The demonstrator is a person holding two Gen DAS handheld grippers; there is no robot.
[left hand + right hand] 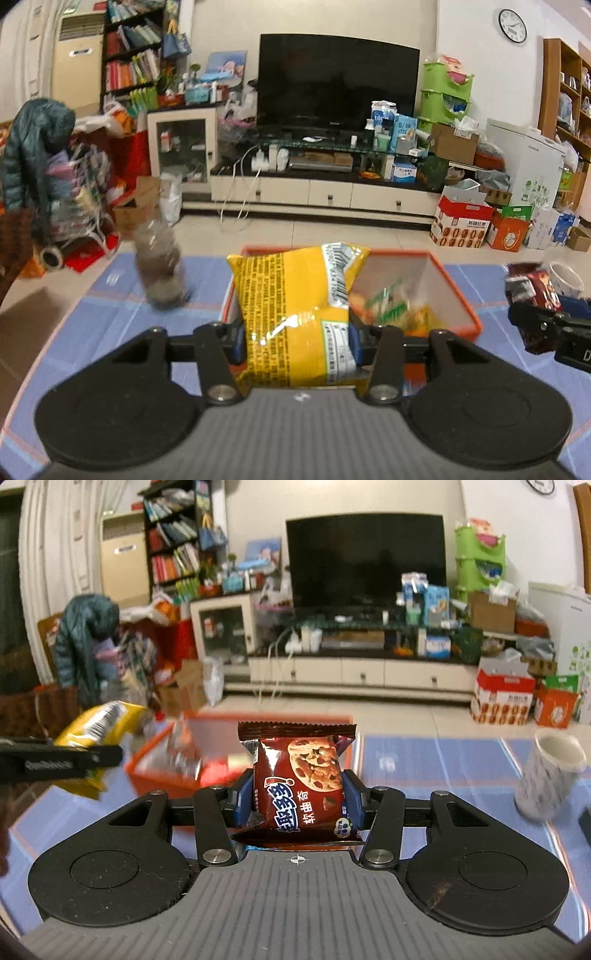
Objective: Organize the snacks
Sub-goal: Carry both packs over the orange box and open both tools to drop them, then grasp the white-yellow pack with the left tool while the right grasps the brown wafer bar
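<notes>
My left gripper (295, 341) is shut on a yellow snack bag (291, 314), held upright above the blue mat in front of the orange box (458, 291). Inside the box lie more snack packets (391, 306), blurred. My right gripper (298, 805) is shut on a brown cookie packet (299, 786), held upright. In the right wrist view the orange box (155, 771) lies ahead to the left, and the left gripper (59, 762) with the yellow bag (96, 734) hangs at the left edge. In the left wrist view the right gripper (546, 325) with its cookie packet (532, 291) shows at the right edge.
A clear plastic bottle (160, 269) stands on the blue mat (110, 332) left of the box. A white patterned cup (546, 775) stands on the mat to the right. Beyond the table are a TV stand (317, 192), cardboard boxes (461, 221) and shelves.
</notes>
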